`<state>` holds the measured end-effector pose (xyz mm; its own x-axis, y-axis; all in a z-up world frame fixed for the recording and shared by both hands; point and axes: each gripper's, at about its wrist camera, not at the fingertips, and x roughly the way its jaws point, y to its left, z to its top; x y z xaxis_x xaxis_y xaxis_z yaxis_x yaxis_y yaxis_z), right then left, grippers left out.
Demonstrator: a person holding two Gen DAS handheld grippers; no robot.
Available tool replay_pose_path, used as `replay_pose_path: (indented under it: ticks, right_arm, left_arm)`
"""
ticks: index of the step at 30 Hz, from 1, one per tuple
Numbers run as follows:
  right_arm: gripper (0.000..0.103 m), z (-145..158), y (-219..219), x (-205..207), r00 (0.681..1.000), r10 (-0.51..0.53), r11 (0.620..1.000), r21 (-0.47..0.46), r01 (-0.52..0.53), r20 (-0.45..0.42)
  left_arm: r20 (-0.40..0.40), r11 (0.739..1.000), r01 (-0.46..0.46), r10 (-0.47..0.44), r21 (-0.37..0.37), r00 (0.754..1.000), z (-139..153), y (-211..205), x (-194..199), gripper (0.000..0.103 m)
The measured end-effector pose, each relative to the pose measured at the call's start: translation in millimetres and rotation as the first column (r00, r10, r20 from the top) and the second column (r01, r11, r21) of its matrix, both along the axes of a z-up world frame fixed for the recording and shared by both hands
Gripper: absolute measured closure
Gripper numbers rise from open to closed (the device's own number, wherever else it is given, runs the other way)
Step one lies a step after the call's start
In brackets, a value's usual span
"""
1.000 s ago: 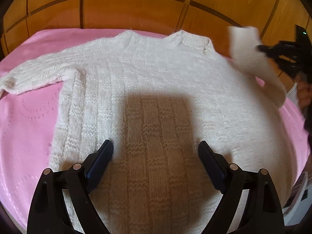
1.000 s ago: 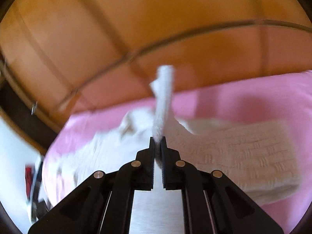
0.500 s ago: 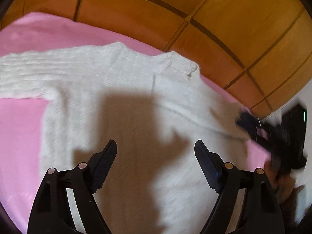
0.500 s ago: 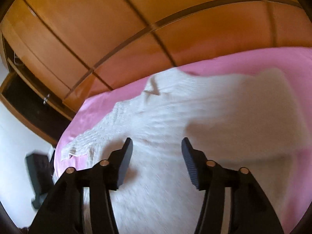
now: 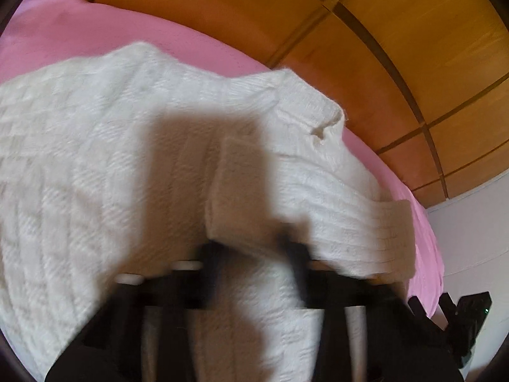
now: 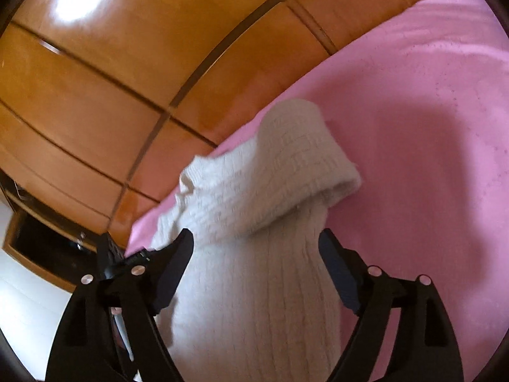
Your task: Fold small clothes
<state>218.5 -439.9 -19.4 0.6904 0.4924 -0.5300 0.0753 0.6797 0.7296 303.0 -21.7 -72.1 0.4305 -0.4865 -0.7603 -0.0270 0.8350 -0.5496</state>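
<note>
Warm daylight, hard shadows — motion blur, fisheye-bent edges.

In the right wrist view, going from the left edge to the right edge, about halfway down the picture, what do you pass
Wooden wardrobe doors → folded white knitted sweater → pink bedspread.

Chunky knit sweater [image 5: 95, 165]; glossy wooden wardrobe [image 6: 95, 73].
</note>
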Motion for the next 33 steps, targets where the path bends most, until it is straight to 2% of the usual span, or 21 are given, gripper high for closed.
replay_pose_path:
  ticks: [1,2,5,7,9,11,15,17,19,20,22,23,25,30,31,33]
  right_arm:
    - [0.019,-2.8,0.6,5.6,1.0,-0.007,1.0,0.022,0.007,0.003]
    - [0.019,-6.1,2.0,12.0,1.0,-0.013,0.999,0.042,0.013,0.002]
    - [0.016,-12.1,-2.5,23.7,0.999,-0.032,0.998,0.057,0.033,-0.013]
    - [0.016,-15.7,-4.5,28.8,0.999,-0.048,0.997,0.058,0.049,-0.021]
    - [0.016,-16.0,-4.7,31.5,0.998,-0.063,0.997,0.046,0.064,-0.017]
    - [0.016,-18.0,-0.4,33.3,0.998,-0.058,0.998,0.034,0.059,-0.021]
    - [0.016,-19.3,9.7,30.9,0.998,-0.037,0.999,-0.031,0.036,-0.043]
    - [0.016,-12.5,16.0,24.7,0.998,-0.001,0.997,-0.071,-0.003,-0.056]
    - [0.015,1.2,28.8,14.0,0.995,0.085,0.989,-0.115,-0.091,-0.057]
    - [0.015,8.9,35.6,10.1,0.992,0.121,0.982,-0.14,-0.125,-0.04]
    - [0.015,24.1,46.8,7.2,0.991,0.134,0.967,-0.22,-0.131,-0.001]
    - [0.015,32.3,53.1,9.7,0.992,0.126,0.956,-0.27,-0.115,0.022]
    - [0.016,32.2,59.5,20.9,0.993,0.121,0.949,-0.296,-0.11,0.017]
    - [0.018,-17.6,75.5,54.7,0.988,0.054,0.891,-0.44,-0.112,-0.143]
    - [0.016,-21.3,81.1,52.7,0.991,0.053,0.87,-0.482,-0.105,-0.121]
    - [0.014,-24.8,94.8,47.2,0.994,0.057,0.816,-0.569,-0.102,-0.096]
  left_arm:
    - [0.013,1.0,-0.003,0.004,-0.01,1.0,4.4,2.1,1.6,0.097]
    - [0.057,0.999,-0.011,0.012,-0.03,0.998,16.2,4.9,0.8,0.097]
    - [0.139,0.997,-0.024,0.033,-0.07,0.99,45.1,16.1,-2.8,0.097]
    - [0.201,0.996,-0.048,0.063,-0.076,0.978,65.7,30.5,-9.8,0.097]
    - [0.217,0.995,-0.083,0.093,-0.056,0.972,72.3,43.8,-12.1,0.097]
    - [0.196,0.995,-0.102,0.103,-0.012,0.975,62.2,54.3,-11.4,0.097]
    - [0.098,0.991,-0.102,0.094,0.084,0.991,24.3,53.8,-5.2,0.097]
    - [0.064,0.989,-0.097,0.09,0.115,0.994,7.1,50.3,-7.5,0.097]
    - [0.055,0.986,-0.113,0.107,0.125,0.993,-3.6,51.3,-9.8,0.097]
    - [0.061,0.986,-0.12,0.114,0.119,0.992,-4.8,53.1,-11.0,0.097]
    - [0.076,0.983,-0.125,0.116,0.137,0.99,-1.3,50.3,-8.9,0.097]
    - [0.097,0.979,-0.118,0.103,0.168,0.99,3.5,46.3,-6.4,0.097]
    - [0.128,0.971,-0.111,0.086,0.21,0.988,10.3,42.0,-5.0,0.097]
    - [0.097,0.966,-0.114,0.093,0.232,0.991,0.8,46.9,-4.7,0.097]
    - [0.096,0.967,-0.114,0.094,0.229,0.991,-2.0,49.8,-7.1,0.092]
    - [0.106,0.967,-0.123,0.101,0.224,0.989,-2.8,55.5,-11.3,0.088]
